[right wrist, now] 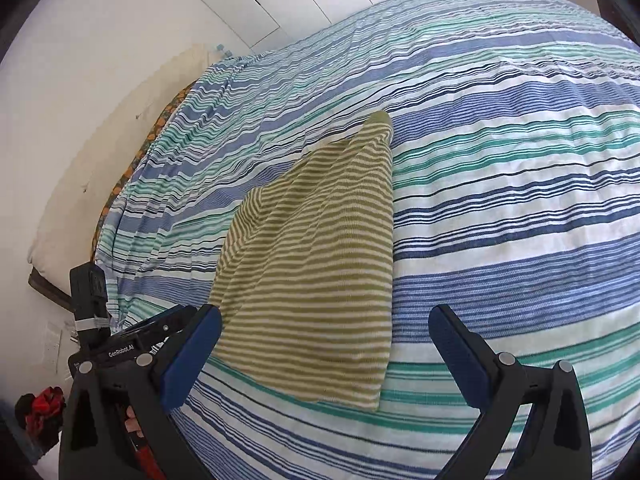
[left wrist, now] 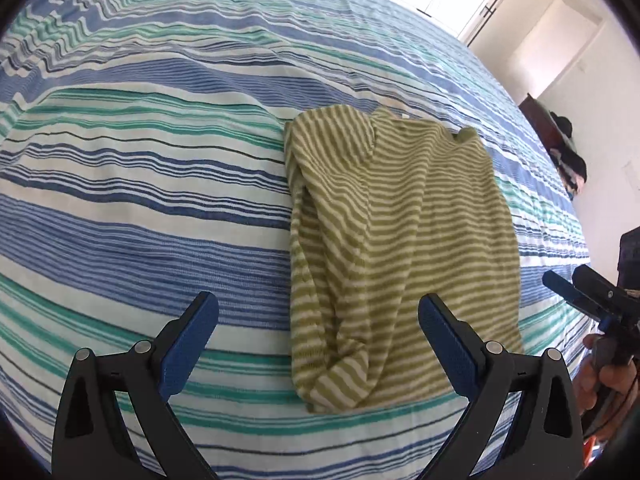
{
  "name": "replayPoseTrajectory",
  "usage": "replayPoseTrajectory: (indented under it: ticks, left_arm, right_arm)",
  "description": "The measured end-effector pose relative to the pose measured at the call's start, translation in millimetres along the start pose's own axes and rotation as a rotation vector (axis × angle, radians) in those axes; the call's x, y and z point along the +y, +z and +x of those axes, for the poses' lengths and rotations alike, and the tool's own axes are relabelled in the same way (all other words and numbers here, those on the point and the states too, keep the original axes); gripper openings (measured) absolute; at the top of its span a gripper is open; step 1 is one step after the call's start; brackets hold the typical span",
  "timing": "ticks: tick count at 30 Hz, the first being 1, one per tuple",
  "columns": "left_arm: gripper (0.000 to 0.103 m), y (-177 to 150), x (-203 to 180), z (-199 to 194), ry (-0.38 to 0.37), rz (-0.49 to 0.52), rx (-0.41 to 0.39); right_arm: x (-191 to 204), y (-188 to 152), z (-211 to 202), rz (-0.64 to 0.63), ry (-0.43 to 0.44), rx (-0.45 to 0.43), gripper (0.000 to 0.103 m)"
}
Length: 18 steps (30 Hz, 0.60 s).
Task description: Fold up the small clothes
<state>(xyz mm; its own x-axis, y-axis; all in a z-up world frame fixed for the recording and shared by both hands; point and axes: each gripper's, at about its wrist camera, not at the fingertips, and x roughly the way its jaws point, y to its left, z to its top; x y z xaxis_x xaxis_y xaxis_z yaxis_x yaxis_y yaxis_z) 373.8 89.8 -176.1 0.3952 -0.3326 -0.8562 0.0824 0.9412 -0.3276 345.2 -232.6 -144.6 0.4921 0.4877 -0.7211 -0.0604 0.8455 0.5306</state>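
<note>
A small green-and-white striped top lies on the striped bedspread, its sides folded in so it forms a long narrow shape. My left gripper hovers open above its near end, holding nothing. In the right wrist view the same top stretches away from me, tapering to a point at the far end. My right gripper is open over the near edge of the top, with nothing between its blue pads. The right gripper also shows at the right edge of the left wrist view, held by a hand.
The blue, teal and white bedspread covers the whole bed. A white wall and cream pillow lie to the left in the right wrist view. Dark furniture with piled clothes stands by the far wall. A red and black item lies on the floor.
</note>
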Motion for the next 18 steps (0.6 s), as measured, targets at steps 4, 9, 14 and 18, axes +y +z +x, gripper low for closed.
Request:
replayPoseTrajectory:
  ticks: [4,9,14,18]
  left_arm:
    - [0.100,20.0,12.9,33.5,-0.168,-0.079,0.072]
    - [0.018,28.0,0.0,55.5,-0.286,-0.096,0.144]
    - [0.017,40.8,-20.5,17.6,-0.289,-0.051,0.066]
    - [0.017,66.9,-43.1,-35.5,-0.354,-0.015,-0.039]
  right_arm:
    - [-25.7,27.6,60.4,0.065,0.065,0.088,0.098]
    - [-16.6,19.5,118.4,0.037,0.168,0.222,0.059]
    - [17.8,37.4,98.6,-0.063,0.145,0.166,0.030]
    - [50.4,69.2,45.7,-0.157,0.166,0.060,0.030]
